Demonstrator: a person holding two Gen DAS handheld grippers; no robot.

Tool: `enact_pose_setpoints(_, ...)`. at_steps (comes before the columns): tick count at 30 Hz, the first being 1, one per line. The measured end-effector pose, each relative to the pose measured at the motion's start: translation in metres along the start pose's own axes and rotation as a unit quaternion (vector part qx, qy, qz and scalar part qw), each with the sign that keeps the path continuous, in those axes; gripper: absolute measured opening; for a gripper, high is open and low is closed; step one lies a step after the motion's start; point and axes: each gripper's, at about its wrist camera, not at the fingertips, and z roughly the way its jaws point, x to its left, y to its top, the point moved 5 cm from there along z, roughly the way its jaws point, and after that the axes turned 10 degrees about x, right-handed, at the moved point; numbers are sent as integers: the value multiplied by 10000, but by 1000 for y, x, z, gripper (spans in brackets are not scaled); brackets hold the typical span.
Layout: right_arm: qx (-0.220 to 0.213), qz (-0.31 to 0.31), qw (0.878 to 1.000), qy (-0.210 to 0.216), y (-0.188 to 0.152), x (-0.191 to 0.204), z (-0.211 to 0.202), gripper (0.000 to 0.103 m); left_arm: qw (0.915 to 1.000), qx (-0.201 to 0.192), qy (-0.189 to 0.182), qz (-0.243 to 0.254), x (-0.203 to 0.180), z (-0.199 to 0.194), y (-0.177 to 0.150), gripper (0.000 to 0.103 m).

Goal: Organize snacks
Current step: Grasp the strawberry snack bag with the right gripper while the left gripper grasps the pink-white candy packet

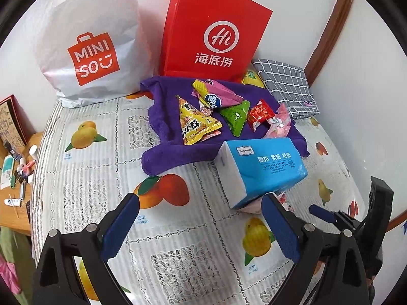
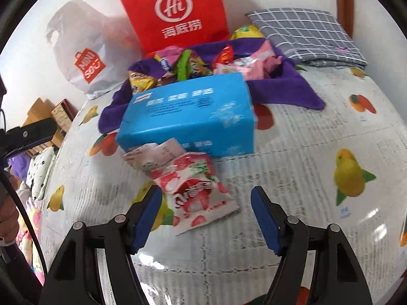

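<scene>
Flanking strawberry packet, jaws apart

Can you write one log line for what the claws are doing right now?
left claw: open, empty | right claw: open around strawberry snack packet, not gripping | tissue pack: behind packet

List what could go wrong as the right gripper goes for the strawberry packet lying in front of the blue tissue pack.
1. The strawberry packet lies flat and off to one side between the open fingers of the right gripper; the pads may slide over it or catch only a corner.
2. Its upper end touches the blue tissue pack, which could be nudged toward the snack pile.
3. The fingertips might snag the lace tablecloth.
</scene>
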Motion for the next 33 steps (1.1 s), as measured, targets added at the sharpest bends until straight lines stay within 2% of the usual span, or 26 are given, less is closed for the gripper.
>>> enact_pose_setpoints(10, 195, -511, 9977, -390, 3, 16, 39, 75, 10000, 35, -16, -58, 5, 1, -3, 96)
enact_pose_setpoints(13, 45, -663, 9958, -624, 2, 19, 40, 68, 9999, 84, -20, -65, 5, 4, -4, 96)
enact_pose_setpoints(16, 11, -773, 9949, -642, 0, 18, 37, 59, 9999, 108, -38, -63, 2, 8, -6, 96)
enact_pose_setpoints(20, 0, -707, 9956, -620, -6, 5, 26, 55, 9998, 164, -87, -24, -8, 15, -10, 96)
enact_pose_setpoints(33, -231, -109, 9974, -675, -13, -63, -9, 54, 9985, 355, -359, 204, -65, 51, -22, 96)
